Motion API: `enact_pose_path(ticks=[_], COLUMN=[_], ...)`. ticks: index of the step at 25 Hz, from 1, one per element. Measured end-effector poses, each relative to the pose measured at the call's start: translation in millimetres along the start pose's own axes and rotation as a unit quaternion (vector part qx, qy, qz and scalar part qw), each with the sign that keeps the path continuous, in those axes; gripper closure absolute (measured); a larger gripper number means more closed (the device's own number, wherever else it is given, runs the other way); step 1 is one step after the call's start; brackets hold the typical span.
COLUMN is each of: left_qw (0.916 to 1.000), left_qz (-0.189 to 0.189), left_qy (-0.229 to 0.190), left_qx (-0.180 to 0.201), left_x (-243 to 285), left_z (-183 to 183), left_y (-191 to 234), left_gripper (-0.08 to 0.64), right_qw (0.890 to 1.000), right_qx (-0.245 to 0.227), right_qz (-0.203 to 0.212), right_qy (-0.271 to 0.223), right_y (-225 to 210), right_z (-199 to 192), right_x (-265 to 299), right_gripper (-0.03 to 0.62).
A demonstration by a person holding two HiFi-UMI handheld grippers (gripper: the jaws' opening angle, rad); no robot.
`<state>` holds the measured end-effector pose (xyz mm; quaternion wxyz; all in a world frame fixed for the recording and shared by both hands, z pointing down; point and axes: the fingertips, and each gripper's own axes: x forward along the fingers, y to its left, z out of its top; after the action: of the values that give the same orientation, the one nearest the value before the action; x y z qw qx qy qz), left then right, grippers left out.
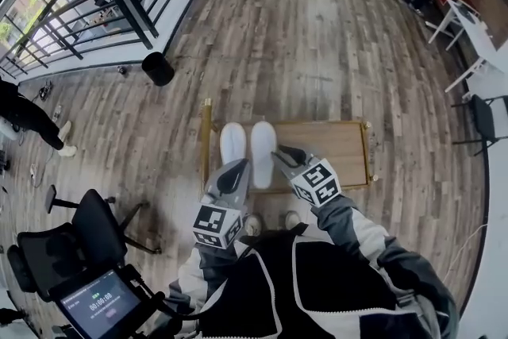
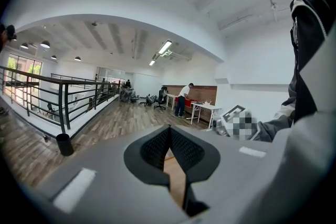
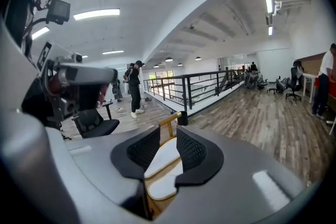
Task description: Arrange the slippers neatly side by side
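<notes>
Two white slippers, the left one (image 1: 232, 144) and the right one (image 1: 263, 148), lie side by side, toes pointing away, on a low wooden table (image 1: 333, 145) with a gold rim. My left gripper (image 1: 236, 169) hovers just below the left slipper's heel, and its jaws are shut with nothing in them (image 2: 169, 131). My right gripper (image 1: 280, 156) sits beside the right slipper's heel. Its jaws stand apart (image 3: 168, 139) and grip nothing. Through that gap the white slippers (image 3: 167, 157) show on the table below.
A black bin (image 1: 158, 68) stands on the wood floor by the black railing (image 1: 119, 4). A black office chair (image 1: 87, 238) and a screen (image 1: 99, 304) are at my lower left. A person (image 1: 28, 119) stands far left. White desks (image 1: 476, 28) line the right side.
</notes>
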<state>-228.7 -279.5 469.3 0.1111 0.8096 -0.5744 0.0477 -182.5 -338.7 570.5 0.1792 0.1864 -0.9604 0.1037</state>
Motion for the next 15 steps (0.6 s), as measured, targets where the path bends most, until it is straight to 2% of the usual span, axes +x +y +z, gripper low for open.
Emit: enact_pose_path(ticks=[6,13,15], left_qw=[0.9999,0.9996,0.9994], left_qz=[-0.004,0.006,0.009], left_qy=[0.014,0.028,0.032], left_qx=[-0.001,0.006,0.011], left_x=[-1.9,-6.9,-8.1], left_z=[-10.2,-23.1,-25.5], left_y=[-3.1,0.9,2.6], left_gripper=[0.549,0.549,0.549], right_qw=[0.994,0.972,0.965], right_qx=[0.031,0.07,0.085], right_qz=[-0.005,-0.043,-0.052], right_qy=[0.106,0.219,0.241], right_y=[-23.7,-66.4,-78.2], right_z=[-85.4,-163.0,-177.0], right_x=[66.8,115.1,122.6], right_gripper=[0.431,0.353,0.353])
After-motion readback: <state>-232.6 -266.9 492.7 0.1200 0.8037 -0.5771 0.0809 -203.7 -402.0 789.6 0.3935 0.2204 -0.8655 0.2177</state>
